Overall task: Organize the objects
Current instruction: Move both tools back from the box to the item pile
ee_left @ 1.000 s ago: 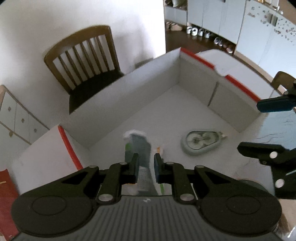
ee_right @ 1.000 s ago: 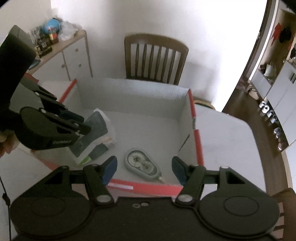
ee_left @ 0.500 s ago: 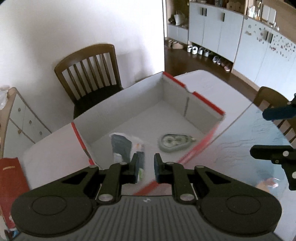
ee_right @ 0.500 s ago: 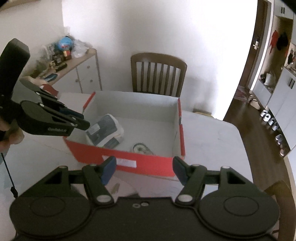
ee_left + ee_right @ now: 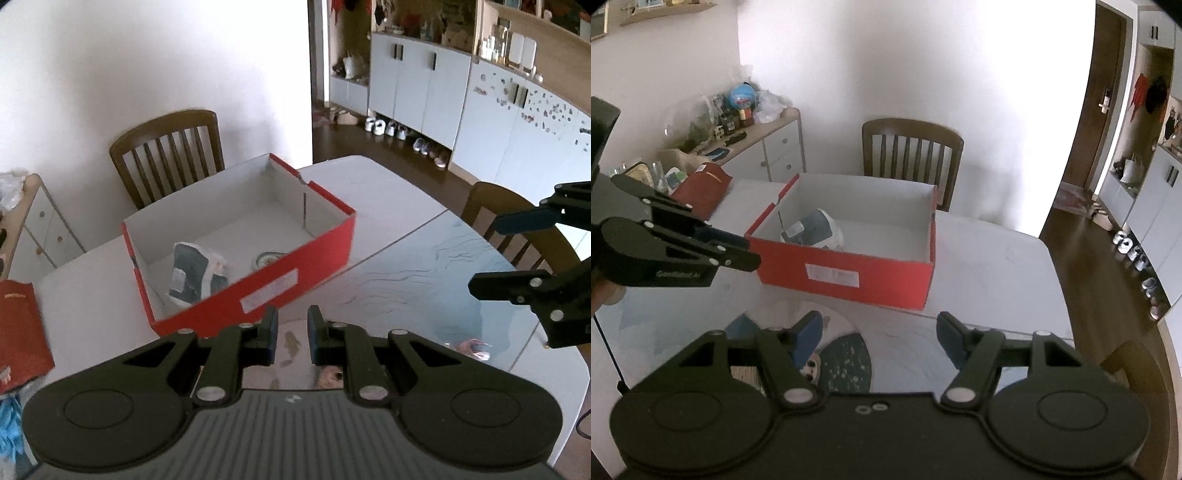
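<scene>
**Both grippers clear of the box, next pick not yet lined up**

Left wrist view: the left gripper (image 5: 291, 332) has its jaws nearly together with nothing between them, only a narrow gap showing tabletop. It sits above the table (image 5: 388, 206), just short of the near wall of the red shoe box (image 5: 258, 291). Inside the box lie a dark-and-white soft packet (image 5: 194, 271) at the left and a round grey correction-tape dispenser (image 5: 267, 258), half hidden by the near wall. The right gripper (image 5: 517, 254) pokes in from the right edge, well apart from the box.

To do the step well, judged from here: find the next loose item before descending, and spread the left jaws first, since the present gap looks too narrow for most things.

Right wrist view: the right gripper (image 5: 879, 334) has jaws wide and opening, nothing between them. The box sits ahead; only the packet shows, the dispenser is hidden by the front wall.

Hard to read: objects under both grippers near the table edge are blurred and cut off. Sideboard (image 5: 764, 147) clutter is too small to identify.
</scene>
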Motion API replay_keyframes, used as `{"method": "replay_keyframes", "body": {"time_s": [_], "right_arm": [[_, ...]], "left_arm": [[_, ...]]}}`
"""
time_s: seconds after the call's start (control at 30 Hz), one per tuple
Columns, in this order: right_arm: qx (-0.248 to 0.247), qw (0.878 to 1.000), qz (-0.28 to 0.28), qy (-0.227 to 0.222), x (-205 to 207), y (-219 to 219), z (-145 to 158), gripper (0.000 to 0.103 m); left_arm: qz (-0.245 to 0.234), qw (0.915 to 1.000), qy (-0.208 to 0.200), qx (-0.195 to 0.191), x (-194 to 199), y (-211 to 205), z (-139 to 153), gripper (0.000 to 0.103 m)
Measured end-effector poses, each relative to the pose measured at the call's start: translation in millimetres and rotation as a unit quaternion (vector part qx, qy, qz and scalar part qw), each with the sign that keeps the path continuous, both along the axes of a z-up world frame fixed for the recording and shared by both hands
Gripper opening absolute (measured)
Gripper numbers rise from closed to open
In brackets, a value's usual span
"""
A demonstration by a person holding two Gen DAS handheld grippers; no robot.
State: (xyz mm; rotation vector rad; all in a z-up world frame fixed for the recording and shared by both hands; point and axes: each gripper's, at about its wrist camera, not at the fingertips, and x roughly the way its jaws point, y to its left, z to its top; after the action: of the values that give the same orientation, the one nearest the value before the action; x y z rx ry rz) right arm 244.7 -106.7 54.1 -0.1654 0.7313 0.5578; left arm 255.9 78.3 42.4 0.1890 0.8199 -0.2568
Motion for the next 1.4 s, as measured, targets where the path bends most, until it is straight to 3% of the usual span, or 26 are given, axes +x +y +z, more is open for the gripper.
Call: {"method": "replay_keyframes", "body": {"time_s": [0.37,0.7,0.97,1.07,1.13,1.2,1.4], "right_arm": [[0.016,1.0,0.008,0.005,-42.4,-31.3,-19.0,0.074],[0.012,1.0,0.01,-0.012,-78.8,-49.3,-40.0,0.08],[0.012,1.0,-0.004,0.005,-99.7,-62.3,-71.2,0.084],[0.005,1.0,-0.002,0.011,-109.4,-64.2,-83.3,0.087],[0.002,1.0,-0.001,0.019,-114.7,-64.3,-91.4,0.087],[0.001,1.0,0.0,0.026,-119.4,-63.7,-98.9,0.087],[-0.011,0.999,0.021,0.038,-131.2,-55.0,-118.2,0.087]], "left_arm": [[0.021,0.9992,-0.026,-0.022,-71.8,-17.3,-13.0,0.015],[0.041,0.9979,-0.036,-0.034,-122.8,-30.6,-43.9,0.015],[0.069,0.9956,-0.018,-0.061,-148.2,-33.2,-72.3,0.016],[0.071,0.995,-0.004,-0.071,-157.0,-32.6,-85.3,0.031],[0.077,0.9942,0.001,-0.075,-162.2,-32.1,-93.4,0.057],[0.091,0.9934,0.0,-0.069,-167.2,-32.6,-100.0,0.069],[0.102,0.9928,0.011,-0.063,-172.4,-32.3,-120.3,0.074]]}}
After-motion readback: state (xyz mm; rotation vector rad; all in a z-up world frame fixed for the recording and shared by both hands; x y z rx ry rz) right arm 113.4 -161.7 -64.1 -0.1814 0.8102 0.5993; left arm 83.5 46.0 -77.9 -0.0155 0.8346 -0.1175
